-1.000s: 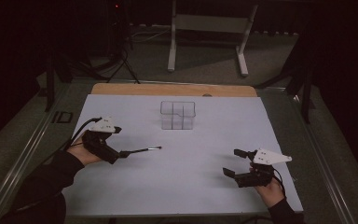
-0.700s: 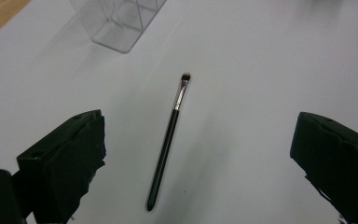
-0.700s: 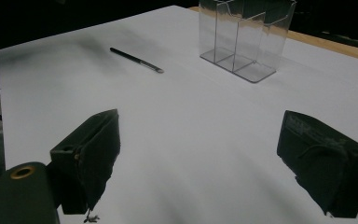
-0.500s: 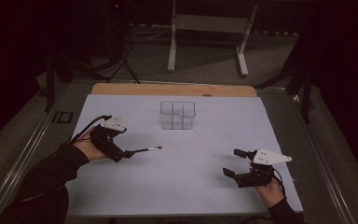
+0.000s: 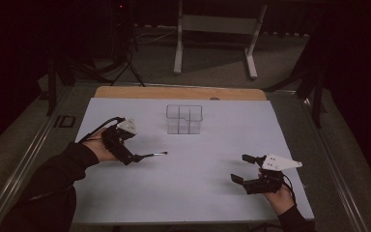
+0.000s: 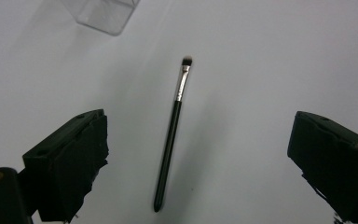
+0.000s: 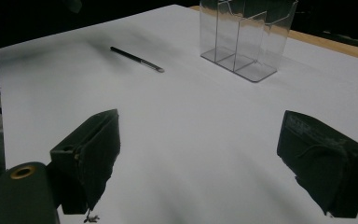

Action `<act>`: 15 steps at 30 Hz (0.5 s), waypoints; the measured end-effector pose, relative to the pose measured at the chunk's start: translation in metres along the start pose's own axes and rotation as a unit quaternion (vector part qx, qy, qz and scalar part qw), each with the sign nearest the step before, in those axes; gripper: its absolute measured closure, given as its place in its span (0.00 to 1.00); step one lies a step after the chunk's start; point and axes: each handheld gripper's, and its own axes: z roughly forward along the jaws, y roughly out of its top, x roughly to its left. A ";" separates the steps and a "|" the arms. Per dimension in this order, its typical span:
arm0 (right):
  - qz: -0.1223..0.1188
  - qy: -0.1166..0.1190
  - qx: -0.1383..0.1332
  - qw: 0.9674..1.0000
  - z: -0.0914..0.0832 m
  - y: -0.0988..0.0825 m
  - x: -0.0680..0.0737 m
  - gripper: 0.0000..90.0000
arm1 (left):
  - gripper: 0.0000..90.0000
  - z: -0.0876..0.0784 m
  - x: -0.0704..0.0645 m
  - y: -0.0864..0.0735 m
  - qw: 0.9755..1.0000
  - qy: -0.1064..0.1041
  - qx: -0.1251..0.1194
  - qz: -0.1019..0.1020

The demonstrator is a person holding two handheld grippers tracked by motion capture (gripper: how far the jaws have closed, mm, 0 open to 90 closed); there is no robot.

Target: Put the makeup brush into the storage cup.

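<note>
brush [image 6: 173,135] lies flat on the tabletop [image 5: 212,203] between the left gripper [image 6: 200,163]'s wide-apart fingers, untouched — right gripper [image 5: 244,169] near the right edge, fingers apart too.

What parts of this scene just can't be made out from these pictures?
- Slim black makeup brush: in the high view the left gripper covers its handle end, so whether the handle lies between the jaws cannot be told there.
- Clear plastic divided organiser: cut off by the top edge in both gripper views; its inner walls are hard to trace in the high view.
- Right gripper: its pads are too small and dark in the high view.
</note>
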 end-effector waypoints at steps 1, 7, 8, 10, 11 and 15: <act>0.000 0.000 0.000 1.000 0.000 0.000 0.000 0.15 | 0.07 0.001 0.000 0.001 1.000 -0.002 0.002 -0.001; 0.000 0.000 0.000 1.000 0.000 0.000 0.000 0.15 | 0.12 0.008 0.003 0.005 1.000 -0.015 0.012 -0.006; 0.000 0.001 0.000 1.000 0.000 0.000 0.000 0.15 | 0.12 0.009 0.004 0.005 1.000 -0.017 0.015 -0.004; 0.000 0.001 0.000 1.000 0.000 0.000 0.000 0.15 | 0.15 0.011 0.004 0.006 1.000 -0.022 0.015 -0.006; 0.000 0.001 0.000 1.000 0.000 0.000 0.000 0.15 | 0.16 0.012 0.004 0.007 1.000 -0.025 0.017 -0.004; -0.001 0.001 0.000 1.000 0.000 0.000 0.000 0.15 | 0.19 0.018 0.002 0.010 1.000 -0.013 0.024 0.001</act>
